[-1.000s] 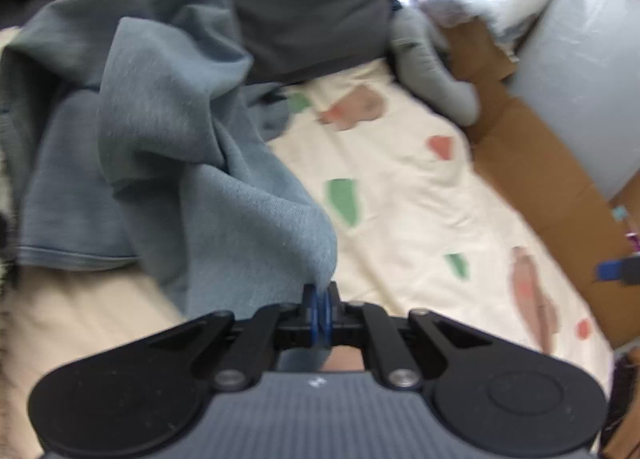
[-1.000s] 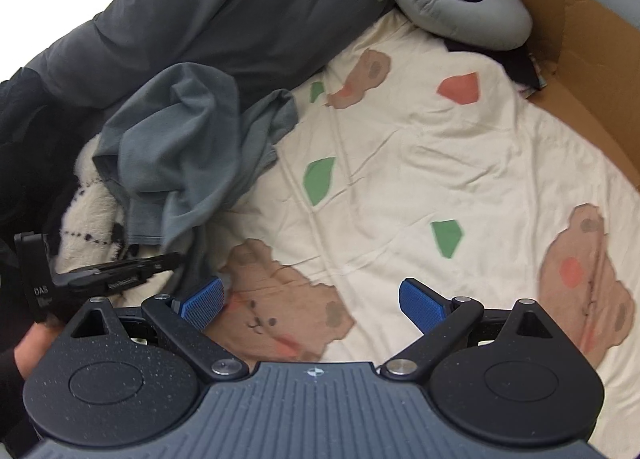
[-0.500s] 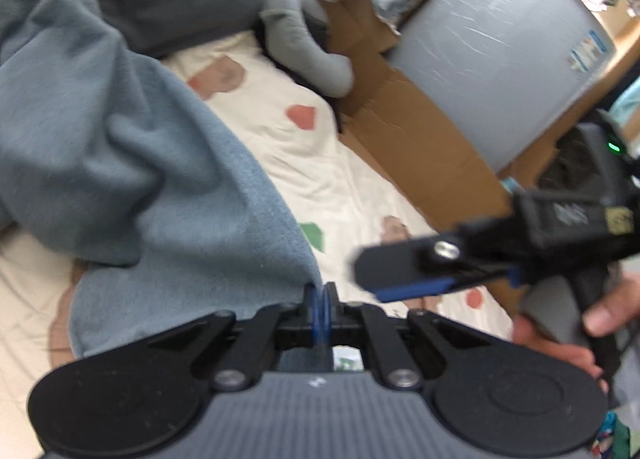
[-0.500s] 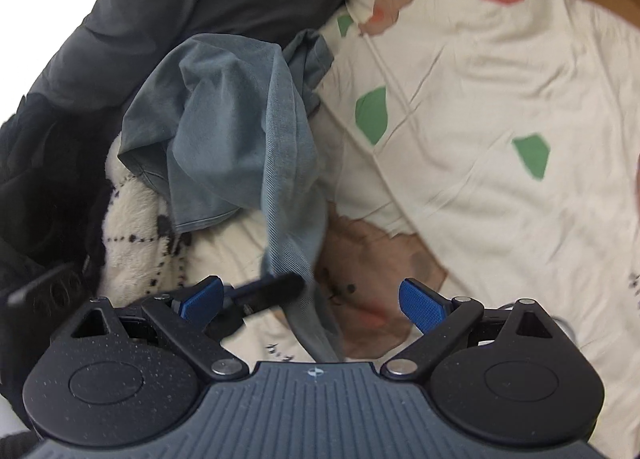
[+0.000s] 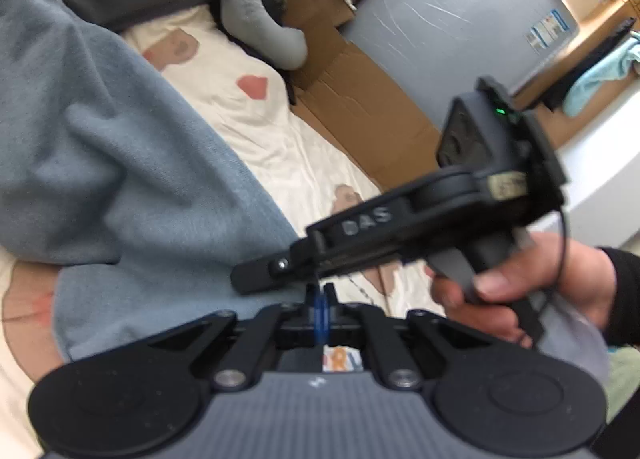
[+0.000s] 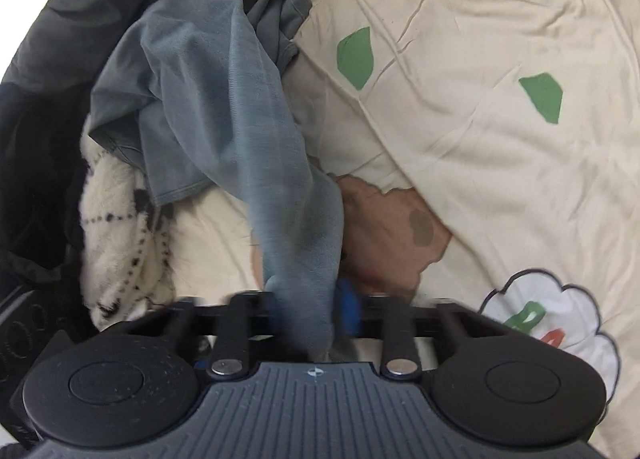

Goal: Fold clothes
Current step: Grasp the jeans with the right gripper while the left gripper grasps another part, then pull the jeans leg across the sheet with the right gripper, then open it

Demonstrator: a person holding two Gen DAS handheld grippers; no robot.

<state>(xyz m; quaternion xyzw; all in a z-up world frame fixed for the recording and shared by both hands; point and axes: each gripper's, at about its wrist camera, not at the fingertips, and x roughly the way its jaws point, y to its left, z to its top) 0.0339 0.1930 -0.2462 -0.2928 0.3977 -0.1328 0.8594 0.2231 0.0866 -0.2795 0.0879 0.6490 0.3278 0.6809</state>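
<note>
One blue-grey garment (image 6: 224, 111), two grippers on it. It lies bunched at the left edge of the cream bedsheet (image 6: 480, 139), against a fluffy white blanket (image 6: 116, 243), one long fold running from that heap down toward the near edge. The left gripper (image 5: 319, 305) is pinched tight on an edge. The right gripper (image 6: 308, 307), wide open a second ago, has just clamped that fold, right beside the left one now.

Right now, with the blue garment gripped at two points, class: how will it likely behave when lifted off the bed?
The blue garment will probably sag limply: it already drapes in soft folds between pile and right hand-held gripper. It seems light, as a narrow pinch in the left hand-held gripper carries it. Its free end may drag across the sheet.
</note>
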